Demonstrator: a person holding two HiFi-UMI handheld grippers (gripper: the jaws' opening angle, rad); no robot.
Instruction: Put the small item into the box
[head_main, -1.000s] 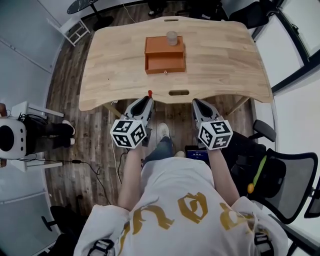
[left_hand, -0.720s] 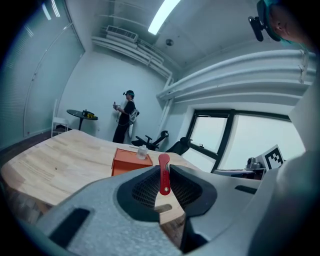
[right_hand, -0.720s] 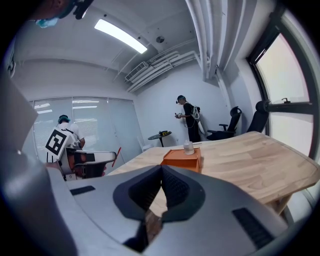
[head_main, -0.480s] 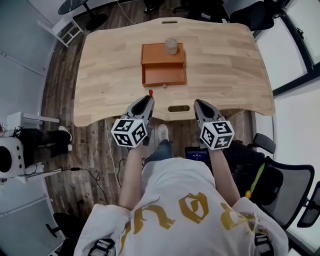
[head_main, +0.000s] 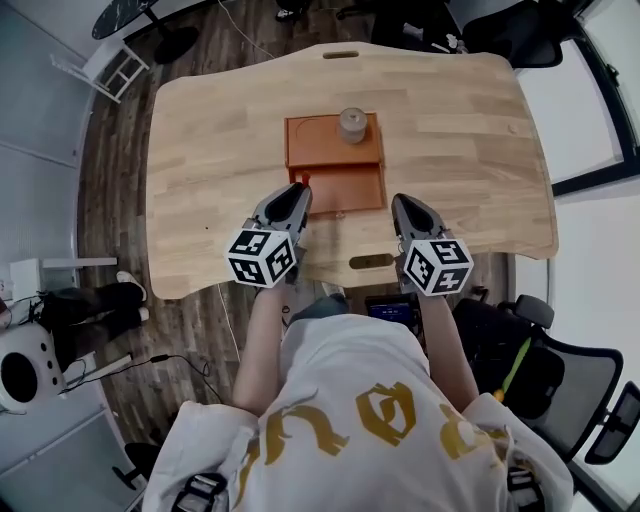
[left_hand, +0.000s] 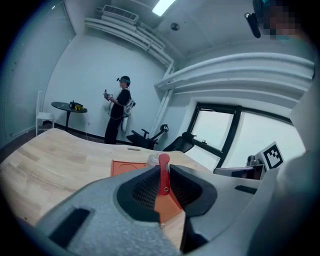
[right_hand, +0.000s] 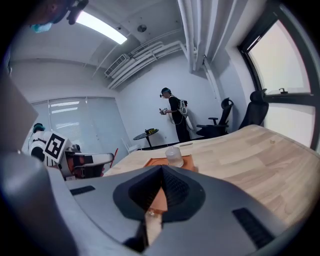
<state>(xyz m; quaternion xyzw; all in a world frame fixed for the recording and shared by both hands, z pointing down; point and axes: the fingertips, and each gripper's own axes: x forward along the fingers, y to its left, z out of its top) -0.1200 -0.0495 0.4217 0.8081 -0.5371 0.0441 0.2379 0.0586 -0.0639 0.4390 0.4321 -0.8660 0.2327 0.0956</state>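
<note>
An orange box sits mid-table with its drawer pulled out toward me. A small translucent jar stands on the box's top. My left gripper is shut on a small red item, held upright between the jaws just left of the drawer's front corner. The red item shows clearly in the left gripper view, with the box and jar beyond it. My right gripper is shut on nothing, just right of the drawer; its view shows the jar ahead.
The wooden table has cable slots at its near edge and far edge. An office chair stands at my right. A person stands far behind the table beside a small round table.
Both grippers have moved forward from the table's near edge to the sides of the open drawer. The red item has stayed in the left gripper.
</note>
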